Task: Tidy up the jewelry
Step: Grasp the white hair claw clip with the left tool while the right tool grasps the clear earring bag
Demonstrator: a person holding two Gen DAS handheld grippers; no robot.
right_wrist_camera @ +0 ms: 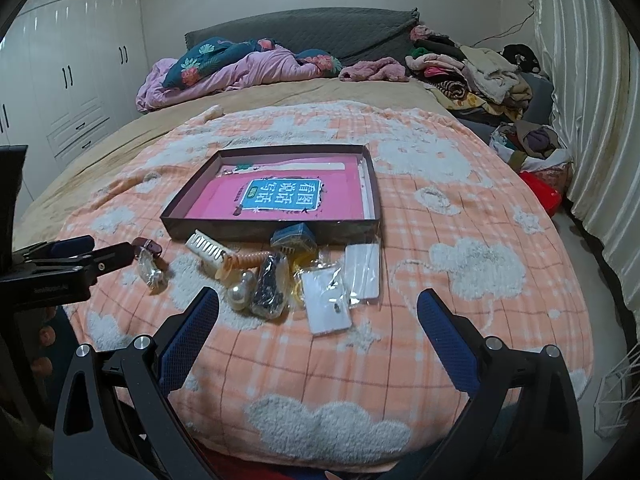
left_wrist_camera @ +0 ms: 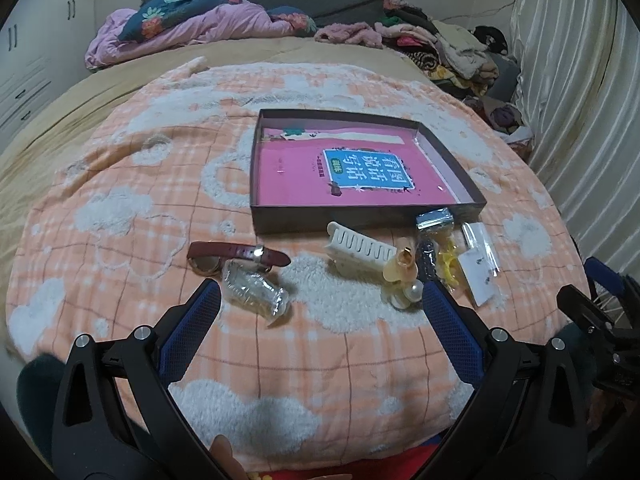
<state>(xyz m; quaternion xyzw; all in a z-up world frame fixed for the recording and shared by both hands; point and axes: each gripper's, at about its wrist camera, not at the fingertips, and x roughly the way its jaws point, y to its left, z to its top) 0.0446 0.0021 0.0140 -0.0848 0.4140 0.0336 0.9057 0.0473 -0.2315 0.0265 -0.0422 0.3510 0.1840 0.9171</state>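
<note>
A shallow dark box [left_wrist_camera: 280,216] [right_wrist_camera: 176,220] with a pink printed bottom lies on the orange blanket. In front of it sit a dark red watch [left_wrist_camera: 236,254], a clear plastic packet [left_wrist_camera: 254,292] [right_wrist_camera: 150,274], a white comb clip [left_wrist_camera: 358,248] [right_wrist_camera: 206,250], a pearl hair claw [left_wrist_camera: 404,280] [right_wrist_camera: 240,286], small bagged pieces [left_wrist_camera: 444,256] and a white earring card [left_wrist_camera: 482,284] [right_wrist_camera: 328,308]. My left gripper [left_wrist_camera: 322,292] hovers open just short of the packet and the claw. My right gripper [right_wrist_camera: 318,300] is open over the bagged items and the card, holding nothing.
The orange and white blanket [left_wrist_camera: 120,208] covers a bed. Crumpled bedding [right_wrist_camera: 240,68] and a clothes pile [right_wrist_camera: 480,72] lie at the far end. Curtains [right_wrist_camera: 592,120] hang on the right, wardrobes [right_wrist_camera: 60,80] stand on the left. A red bin [right_wrist_camera: 540,194] sits on the floor.
</note>
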